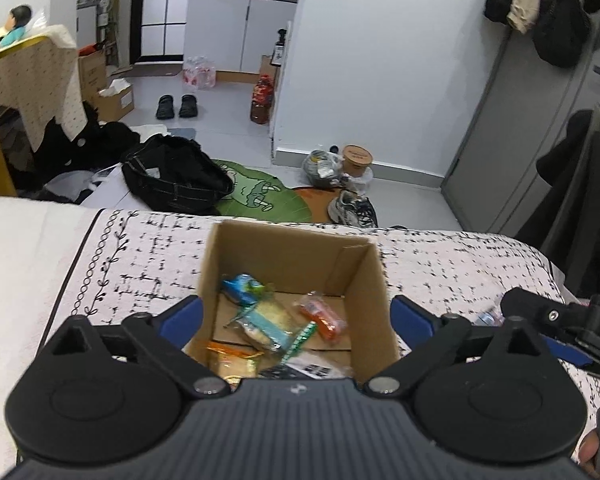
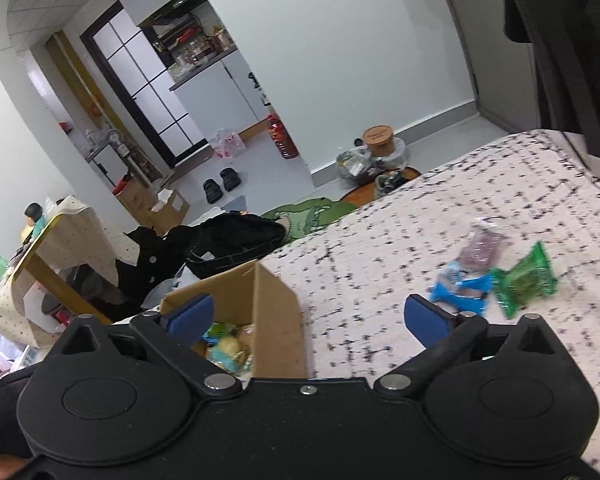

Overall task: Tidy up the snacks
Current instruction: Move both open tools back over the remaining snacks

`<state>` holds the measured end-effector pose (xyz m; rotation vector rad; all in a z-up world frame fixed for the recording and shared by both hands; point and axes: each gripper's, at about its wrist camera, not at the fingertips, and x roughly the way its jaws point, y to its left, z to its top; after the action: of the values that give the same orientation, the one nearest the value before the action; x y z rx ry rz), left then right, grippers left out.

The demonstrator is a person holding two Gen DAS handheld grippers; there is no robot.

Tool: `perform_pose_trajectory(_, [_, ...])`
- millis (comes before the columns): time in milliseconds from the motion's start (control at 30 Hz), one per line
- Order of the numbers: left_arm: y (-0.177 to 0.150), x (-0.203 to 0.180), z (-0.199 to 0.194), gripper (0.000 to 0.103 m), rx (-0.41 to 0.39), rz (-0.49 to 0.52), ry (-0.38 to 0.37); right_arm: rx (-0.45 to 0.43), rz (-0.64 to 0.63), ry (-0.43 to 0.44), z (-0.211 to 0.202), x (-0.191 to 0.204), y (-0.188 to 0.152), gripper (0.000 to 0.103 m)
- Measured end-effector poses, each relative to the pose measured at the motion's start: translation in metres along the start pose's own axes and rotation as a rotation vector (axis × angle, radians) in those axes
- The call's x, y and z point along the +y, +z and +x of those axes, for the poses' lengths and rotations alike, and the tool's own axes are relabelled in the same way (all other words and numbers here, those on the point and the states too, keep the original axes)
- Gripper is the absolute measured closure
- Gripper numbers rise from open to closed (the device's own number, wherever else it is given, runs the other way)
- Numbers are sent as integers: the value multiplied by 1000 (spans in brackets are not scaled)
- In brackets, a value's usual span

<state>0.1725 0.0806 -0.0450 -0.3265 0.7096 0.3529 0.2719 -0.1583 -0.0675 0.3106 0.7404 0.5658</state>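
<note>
— So where did everything lie on the bedspread (image 2: 380,272)?

— The cardboard box (image 1: 288,256) stood open near its foot edge, several wrapped snacks (image 1: 276,328) already inside. Three loose packets lay together toward the right edge: a green packet (image 2: 526,278), a blue packet (image 2: 462,286) touching it, and a purplish packet (image 2: 482,250) just behind them.

— And the grippers?

— Both empty. The left gripper (image 1: 296,320) stood spread wide astride the box; the right gripper (image 2: 308,316) was spread equally wide, the box's right wall between its fingers.

— Which hand was nearer the loose ones?

— The right, I'd judge. They lay ahead and to its right, the green packet's long axis slanting across its line.
</note>
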Motion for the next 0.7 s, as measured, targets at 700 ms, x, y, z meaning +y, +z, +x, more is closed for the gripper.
perform_pose_trajectory(700, [-9, -65, -5, 0, 18, 64, -100, 6, -66, -77, -50, -70, 5, 0])
